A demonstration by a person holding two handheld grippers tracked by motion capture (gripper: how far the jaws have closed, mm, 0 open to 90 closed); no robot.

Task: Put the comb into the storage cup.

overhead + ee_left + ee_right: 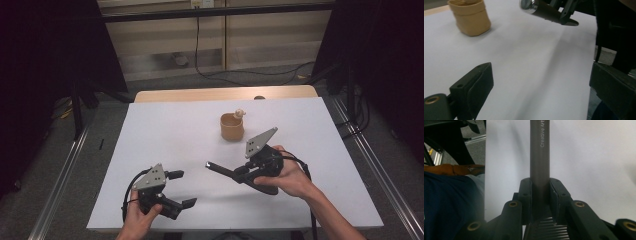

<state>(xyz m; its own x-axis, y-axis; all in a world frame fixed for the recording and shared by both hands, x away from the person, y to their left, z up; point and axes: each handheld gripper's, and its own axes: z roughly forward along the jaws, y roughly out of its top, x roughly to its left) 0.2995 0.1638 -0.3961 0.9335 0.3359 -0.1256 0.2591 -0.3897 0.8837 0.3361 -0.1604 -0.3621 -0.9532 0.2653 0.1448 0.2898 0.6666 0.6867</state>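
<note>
We are gripping the dark marker (539, 152) firmly in the right gripper (235, 172), holding it just in front of the tan cup (232, 127), not yet in it. The left gripper (182, 189) is waiting with jaws wide and empty, farther from the cup.

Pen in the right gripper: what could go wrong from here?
1. The right gripper clamps the dark pen near one end, so the long free end could swing or slip if bumped.
2. The tan cup stands close beyond it and already holds something; a misaimed tip could tip it.
3. The left gripper is open and close by: collision risk.
</note>
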